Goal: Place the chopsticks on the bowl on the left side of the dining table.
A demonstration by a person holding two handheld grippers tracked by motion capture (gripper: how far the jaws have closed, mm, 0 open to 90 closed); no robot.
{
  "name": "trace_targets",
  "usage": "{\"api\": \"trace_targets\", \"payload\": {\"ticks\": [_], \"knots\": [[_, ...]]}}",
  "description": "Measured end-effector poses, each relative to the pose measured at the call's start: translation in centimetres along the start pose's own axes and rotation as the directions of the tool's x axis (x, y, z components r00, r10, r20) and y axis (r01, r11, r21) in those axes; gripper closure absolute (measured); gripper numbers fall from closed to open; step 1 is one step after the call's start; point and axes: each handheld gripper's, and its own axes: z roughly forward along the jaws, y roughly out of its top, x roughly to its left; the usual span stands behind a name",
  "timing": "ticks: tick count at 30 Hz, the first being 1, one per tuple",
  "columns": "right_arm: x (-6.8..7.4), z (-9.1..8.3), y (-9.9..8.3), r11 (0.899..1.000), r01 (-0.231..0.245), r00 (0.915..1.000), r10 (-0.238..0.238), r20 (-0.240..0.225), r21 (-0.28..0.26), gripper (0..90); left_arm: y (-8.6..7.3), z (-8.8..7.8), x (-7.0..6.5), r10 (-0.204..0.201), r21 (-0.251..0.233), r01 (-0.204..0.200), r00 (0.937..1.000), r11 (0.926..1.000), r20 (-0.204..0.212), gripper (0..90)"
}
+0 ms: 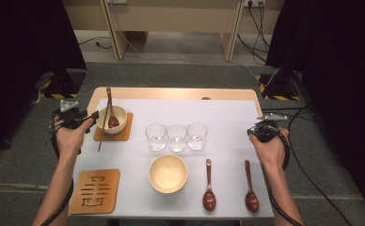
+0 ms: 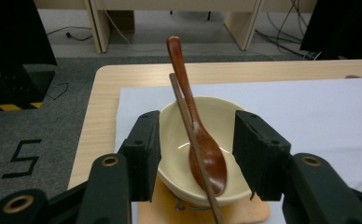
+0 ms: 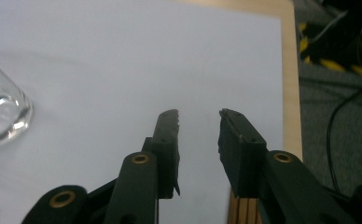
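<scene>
Spoon (image 2: 202,144) and 1 chopstick (image 2: 193,149) are leaning in the bowl (image 1: 111,118) on its coaster (image 1: 124,133), while left gripper (image 1: 90,117) is standing apart, empty, and right gripper (image 3: 198,135) is idling apart over bare mat (image 3: 123,56).

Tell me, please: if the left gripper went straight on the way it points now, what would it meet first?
Probably the cream bowl on its coaster: the left gripper, jaws open, points straight at it. The spoon and stick lie inside.
</scene>
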Motion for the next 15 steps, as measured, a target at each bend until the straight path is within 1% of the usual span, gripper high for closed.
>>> {"api": "trace_targets", "payload": {"ticks": [1, 2, 3, 4, 5, 6, 7, 8, 11, 12, 13, 14, 15], "knots": [[-0.4, -0.1, -0.3, 0.997, -0.015, 0.9999, 0.014, 0.003, 0.082, 69.7, -0.2, -0.4, -0.1, 0.003, -0.013, -0.003, 1.0000, 0.9999, 0.004, 49.5], [-0.4, -0.1, -0.3, 0.997, -0.015, 0.9999, 0.014, 0.003, 0.082, 69.7, -0.3, -0.8, -0.3, 0.001, -0.024, -0.001, 1.0000, 0.9997, 0.004, 49.5], [-0.6, -0.1, -0.5, 0.993, -0.019, 0.9998, 0.019, 0.004, 0.117, 70.5, -0.5, -1.1, -0.3, 0.003, -0.032, -0.003, 1.0000, 0.9995, 0.004, 49.2], [-1.0, -0.3, -0.9, 0.983, -0.036, 0.9994, 0.035, 0.009, 0.182, 71.3, -0.7, -1.4, -0.4, 0.001, -0.039, -0.001, 1.0000, 0.9992, 0.001, 48.7], [-1.0, -0.3, -0.9, 0.983, -0.036, 0.9994, 0.035, 0.009, 0.182, 71.3, -0.8, -1.6, -0.4, 0.002, -0.039, -0.002, 1.0000, 0.9992, 0.001, 48.7], [-1.1, -0.4, -1.1, 0.975, -0.047, 0.9989, 0.045, 0.012, 0.216, 71.7, -1.0, -1.8, -0.5, 0.003, -0.041, -0.002, 1.0000, 0.9992, 0.005, 48.5], [-1.4, -0.4, -1.6, 0.960, -0.054, 0.9985, 0.053, 0.011, 0.275, 73.1, -1.2, -1.9, -0.5, -0.001, -0.041, 0.002, 1.0000, 0.9992, 0.008, 48.1], [-1.4, -0.4, -1.6, 0.960, -0.054, 0.9985, 0.053, 0.011, 0.275, 73.1, -1.3, -2.0, -0.4, -0.003, -0.040, 0.004, 1.0000, 0.9992, 0.007, 48.1], [-1.8, -0.6, -2.1, 0.936, -0.074, 0.9972, 0.073, 0.016, 0.345, 74.2, -1.6, -2.2, -0.2, -0.015, -0.045, 0.016, 0.9999, 0.9989, 0.006, 47.4], [-2.0, -0.7, -2.3, 0.931, -0.072, 0.9974, 0.071, 0.017, 0.359, 74.4, -1.8, -2.3, -0.1, -0.023, -0.043, 0.024, 0.9996, 0.9988, 0.014, 47.0], [-2.1, -0.7, -2.5, 0.922, -0.084, 0.9964, 0.083, 0.020, 0.378, 74.5, -2.0, -2.3, 0.0, -0.032, -0.043, 0.033, 0.9994, 0.9985, 0.014, 46.6], [-2.2, -0.8, -2.6, 0.915, -0.086, 0.9962, 0.086, 0.018, 0.394, 74.6, -2.1, -2.3, 0.0, -0.035, -0.045, 0.035, 0.9993, 0.9984, 0.014, 46.4], [-2.2, -0.8, -2.8, 0.910, -0.085, 0.9962, 0.085, 0.019, 0.405, 74.5, -2.2, -2.3, 0.1, -0.034, -0.042, 0.034, 0.9994, 0.9985, 0.004, 46.4]]}}
